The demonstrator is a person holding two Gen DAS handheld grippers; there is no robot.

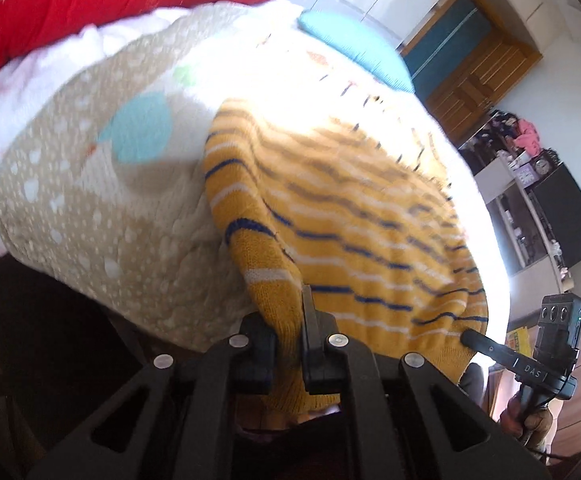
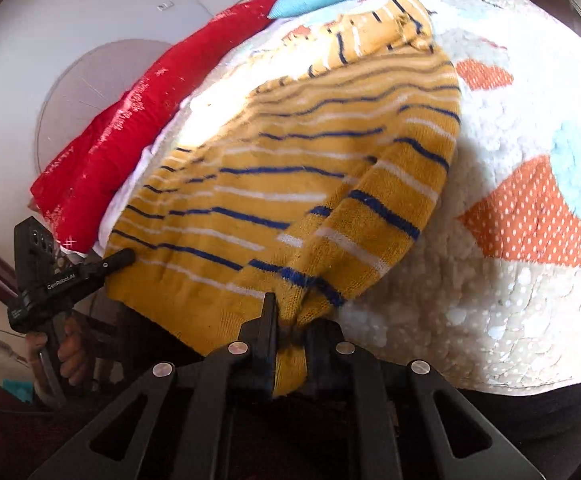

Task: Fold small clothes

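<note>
A small mustard-yellow knit sweater with blue and white stripes lies spread on a patterned bed cover. My left gripper is shut on the sweater's near left part at the bed's edge. My right gripper is shut on the near right part of the sweater, where the knit bunches between the fingers. The right gripper also shows in the left wrist view at the sweater's hem. The left gripper shows in the right wrist view at the opposite hem corner.
A red cushion and a light blue cushion lie at the far side of the bed. The bed cover has orange and blue patches. A dark TV, shelves and a wooden door stand to the right.
</note>
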